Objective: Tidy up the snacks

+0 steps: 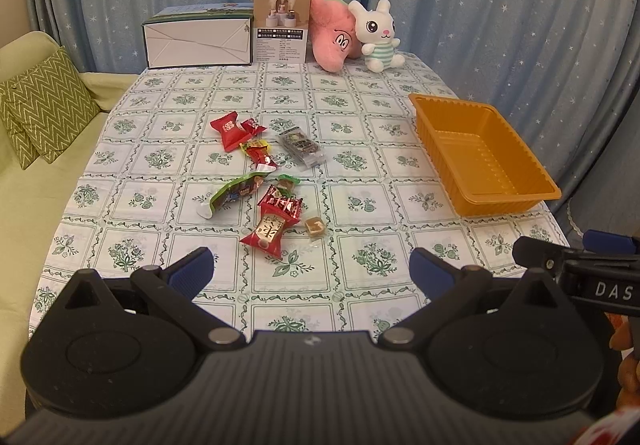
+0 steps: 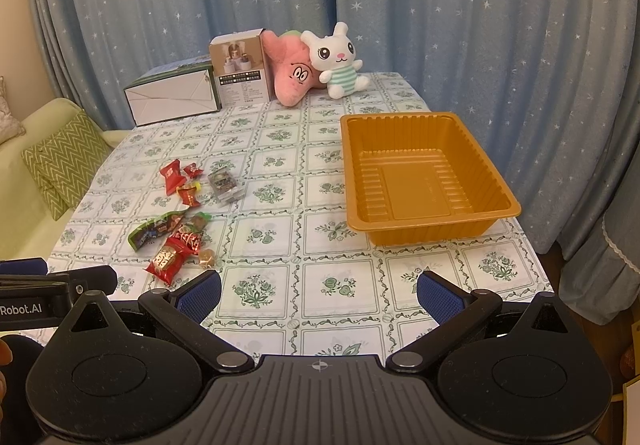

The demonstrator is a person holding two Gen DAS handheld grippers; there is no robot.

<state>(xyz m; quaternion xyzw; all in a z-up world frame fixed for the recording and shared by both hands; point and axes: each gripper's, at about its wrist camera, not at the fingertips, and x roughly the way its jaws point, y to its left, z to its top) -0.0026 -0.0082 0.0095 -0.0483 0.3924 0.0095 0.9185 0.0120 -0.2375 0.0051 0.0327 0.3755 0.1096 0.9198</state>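
Note:
Several wrapped snacks lie scattered mid-table: a red pack (image 1: 227, 129), a grey sachet (image 1: 303, 148), a green pack (image 1: 234, 192), a large red-and-gold pack (image 1: 272, 227) and a small caramel cube (image 1: 315, 226). The same pile (image 2: 176, 221) sits left of centre in the right wrist view. An orange tray (image 1: 516, 201) (image 2: 496, 213) stands on the right side with nothing in it. My left gripper (image 1: 311, 271) hovers open above the near table edge, just short of the snacks. My right gripper (image 2: 319, 292) is open too, in front of the tray.
At the table's far end stand a white-and-green box (image 1: 198, 39), a brown carton (image 1: 282, 25), a pink plush (image 1: 332, 33) and a white bunny plush (image 1: 378, 35). A green sofa with a zigzag cushion (image 1: 44, 105) flanks the left. Blue starred curtains hang behind.

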